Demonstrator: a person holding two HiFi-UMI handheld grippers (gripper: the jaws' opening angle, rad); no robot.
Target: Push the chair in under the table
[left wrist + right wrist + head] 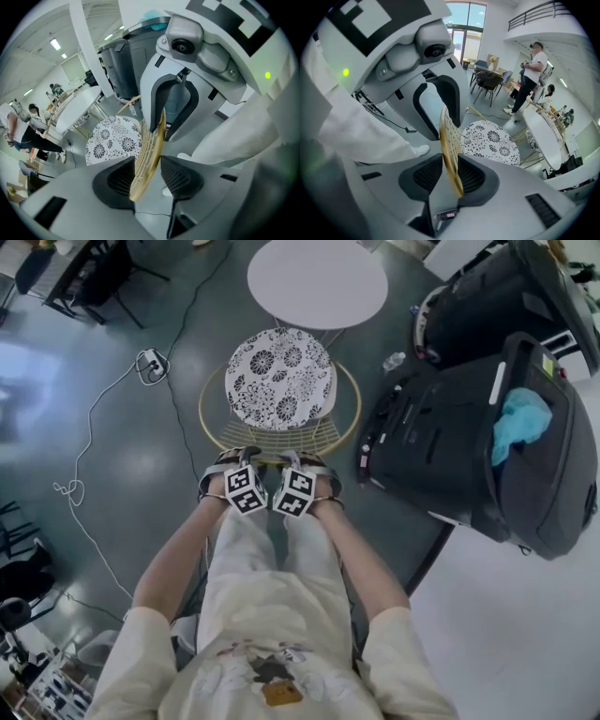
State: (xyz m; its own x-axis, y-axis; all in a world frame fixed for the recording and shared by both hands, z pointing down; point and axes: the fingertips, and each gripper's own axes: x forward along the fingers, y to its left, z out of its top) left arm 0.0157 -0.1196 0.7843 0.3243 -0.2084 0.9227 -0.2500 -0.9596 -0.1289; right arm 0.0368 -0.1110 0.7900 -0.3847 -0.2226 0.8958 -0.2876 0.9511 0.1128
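Observation:
The chair has a gold wire backrest and a black-and-white floral cushion. It stands just short of the round white table. My left gripper and right gripper sit side by side over the backrest's top rim. In the left gripper view the wire backrest runs between the jaws of my left gripper, lying near the left pad with a gap to the other. In the right gripper view the backrest stands between the jaws of my right gripper, with a gap at the left pad. Both are open.
Two large black wheeled bins stand close on the right, one holding a blue cloth. A plastic bottle lies near them. A power strip with a white cable lies left of the chair. People stand farther off.

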